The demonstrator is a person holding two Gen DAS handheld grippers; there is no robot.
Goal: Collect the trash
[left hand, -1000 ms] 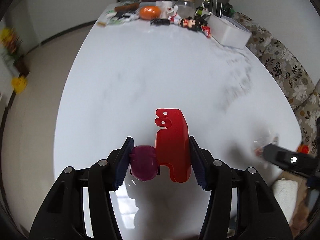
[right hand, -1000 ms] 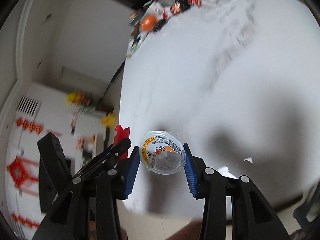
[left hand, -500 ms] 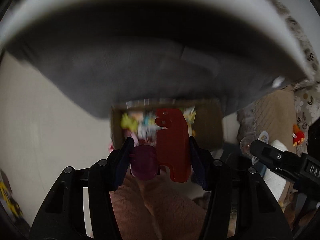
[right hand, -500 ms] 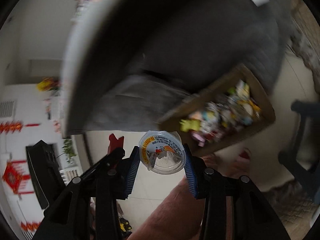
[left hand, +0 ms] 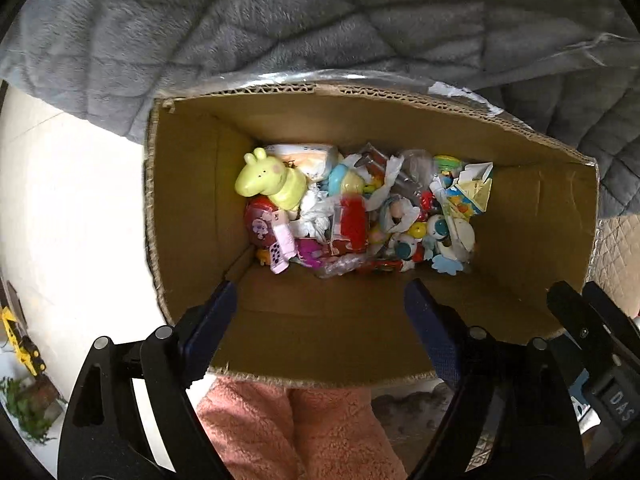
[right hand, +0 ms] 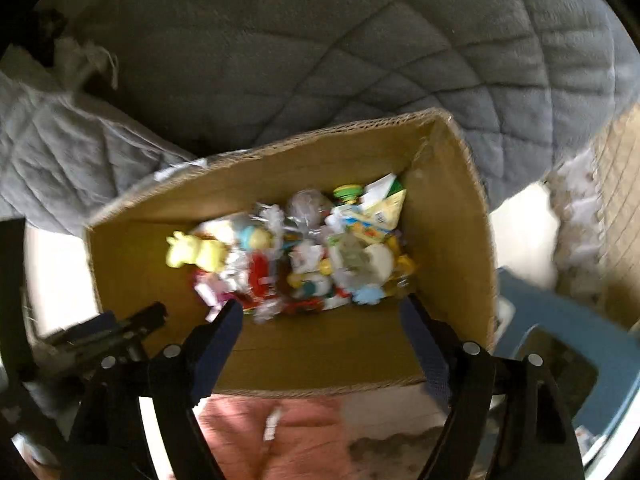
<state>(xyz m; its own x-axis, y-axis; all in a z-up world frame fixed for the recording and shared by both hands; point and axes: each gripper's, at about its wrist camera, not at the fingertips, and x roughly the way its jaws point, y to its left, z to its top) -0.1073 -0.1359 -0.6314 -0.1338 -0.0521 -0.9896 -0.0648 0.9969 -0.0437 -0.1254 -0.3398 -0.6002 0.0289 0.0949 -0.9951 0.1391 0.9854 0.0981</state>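
An open cardboard box (left hand: 188,208) (right hand: 452,216) stands on the floor below both grippers, holding several toys and scraps, among them a yellow-green pig figure (left hand: 268,184) (right hand: 196,254). My left gripper (left hand: 322,292) points down over the box's near wall, its jaws opening with nothing between them. A blurred red plastic piece (left hand: 352,218) lies among the pile. My right gripper (right hand: 320,308) also hangs over the near wall, jaws opening and empty. A blurred clear round cup (right hand: 308,204) sits in the pile. Each gripper shows at the edge of the other's view, the right gripper (left hand: 580,320) and the left gripper (right hand: 120,328).
A grey quilted blanket (left hand: 320,20) (right hand: 320,60) hangs just behind the box. The person's pink fleece legs (left hand: 292,432) are right below the grippers. Pale floor (left hand: 72,200) lies to the left, a blue stool (right hand: 560,332) to the right.
Both grippers dropped from above the white table to over the box. The left let go of the red and purple pieces, the right let go of the clear lidded cup.
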